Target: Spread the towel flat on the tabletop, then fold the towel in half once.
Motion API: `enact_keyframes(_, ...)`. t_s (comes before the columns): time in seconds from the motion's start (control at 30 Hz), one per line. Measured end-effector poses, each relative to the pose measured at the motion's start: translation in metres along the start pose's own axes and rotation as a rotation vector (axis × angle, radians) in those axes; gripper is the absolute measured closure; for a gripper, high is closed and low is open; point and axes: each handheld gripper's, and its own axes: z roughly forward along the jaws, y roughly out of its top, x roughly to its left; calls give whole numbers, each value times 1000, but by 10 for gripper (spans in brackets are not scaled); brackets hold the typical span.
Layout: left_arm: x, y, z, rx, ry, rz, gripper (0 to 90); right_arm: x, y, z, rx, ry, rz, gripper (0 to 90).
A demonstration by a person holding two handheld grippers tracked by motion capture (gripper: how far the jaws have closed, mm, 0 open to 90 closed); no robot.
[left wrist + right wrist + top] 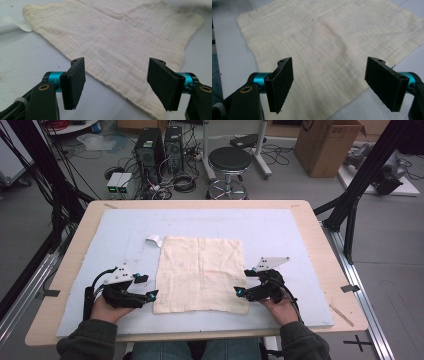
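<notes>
A cream, loosely woven, creased square cloth (200, 274) lies flat on the pale blue mat (280, 227) covering the wooden surface (320, 235). The left gripper (147, 286) sits just beside its near left edge, the right gripper (241, 282) over its near right corner, both with jaws apart and empty. Beyond stand a stool (229, 160) and box (327, 145).

Cloth (120, 42) runs off the top edge in both gripper views, and the white tab (154, 239) is too small to identify.
</notes>
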Motion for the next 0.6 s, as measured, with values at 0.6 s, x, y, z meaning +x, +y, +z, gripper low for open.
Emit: enact_keyframes(0.6,3,1,1,3,11,-15,309,-2,-1,2,-1,-3,3,223)
